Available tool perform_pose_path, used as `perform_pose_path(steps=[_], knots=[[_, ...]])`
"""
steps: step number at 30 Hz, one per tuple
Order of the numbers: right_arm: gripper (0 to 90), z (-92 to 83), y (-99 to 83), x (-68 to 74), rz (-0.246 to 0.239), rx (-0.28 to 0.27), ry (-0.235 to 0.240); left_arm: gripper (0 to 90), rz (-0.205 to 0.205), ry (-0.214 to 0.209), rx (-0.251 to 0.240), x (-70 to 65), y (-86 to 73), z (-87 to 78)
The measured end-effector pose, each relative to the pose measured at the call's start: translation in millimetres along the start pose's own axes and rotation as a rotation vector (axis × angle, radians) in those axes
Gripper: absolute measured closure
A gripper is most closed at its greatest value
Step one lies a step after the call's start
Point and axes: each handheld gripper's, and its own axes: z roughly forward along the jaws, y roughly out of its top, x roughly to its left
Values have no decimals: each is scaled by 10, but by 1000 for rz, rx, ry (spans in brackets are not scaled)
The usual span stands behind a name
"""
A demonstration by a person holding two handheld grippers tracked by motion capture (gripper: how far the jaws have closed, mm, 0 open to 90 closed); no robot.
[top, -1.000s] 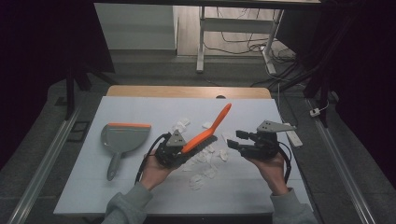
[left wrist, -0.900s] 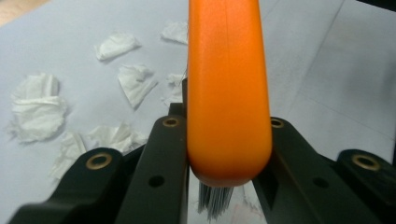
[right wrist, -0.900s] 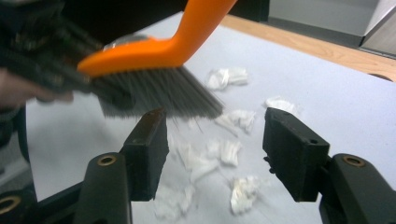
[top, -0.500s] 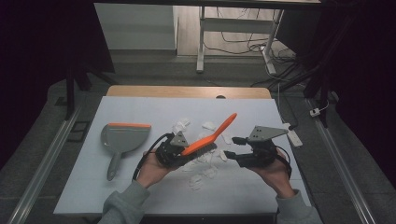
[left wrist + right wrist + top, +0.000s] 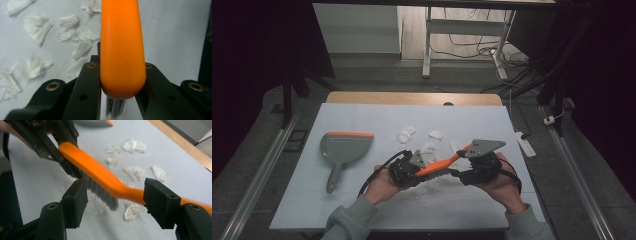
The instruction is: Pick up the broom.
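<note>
Lying on the table point(image 5: 362, 210), the grey dustpan point(image 5: 344, 147) waits left of the orange brush point(image 5: 439, 165). The left gripper point(image 5: 414, 167) clamps the brush head, now lowered over the paper scraps point(image 5: 432, 134). The right gripper point(image 5: 462, 175) has just been opening; its jaws stand around the handle, apparently not pressing, so sweeping can begin.

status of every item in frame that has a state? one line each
brush: off the table, clamped at its bristle end, handle running between the right gripper's jaws
left gripper: shut on the brush
right gripper: open, jaws have just been opening, pads clear of the handle
dustpan: flat on the table, untouched
paper scraps: scattered loose, unswept
</note>
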Motion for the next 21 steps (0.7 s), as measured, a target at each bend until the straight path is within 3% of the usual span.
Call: perform_pose_path(steps=[2,4,5,13,16,17,21], knots=[[355,81,7,47,-49,64,3,792,21,1,11,-44,22,17],[354,138,4,75,-72,104,12,793,58,1,32,-109,57,36],[356,163,1,82,-83,117,22,793,58,1,32,-109,57,36],[394,276,-40,91,-108,202,83,792,117,-3,51,-204,108,36],[455,328,-58,107,-127,240,98,792,115,-6,46,-215,111,37],[515,340,-64,118,-135,245,97,792,120,-10,50,-218,113,39],[579,354,-79,129,-179,258,127,785,145,-12,60,-207,95,41]])
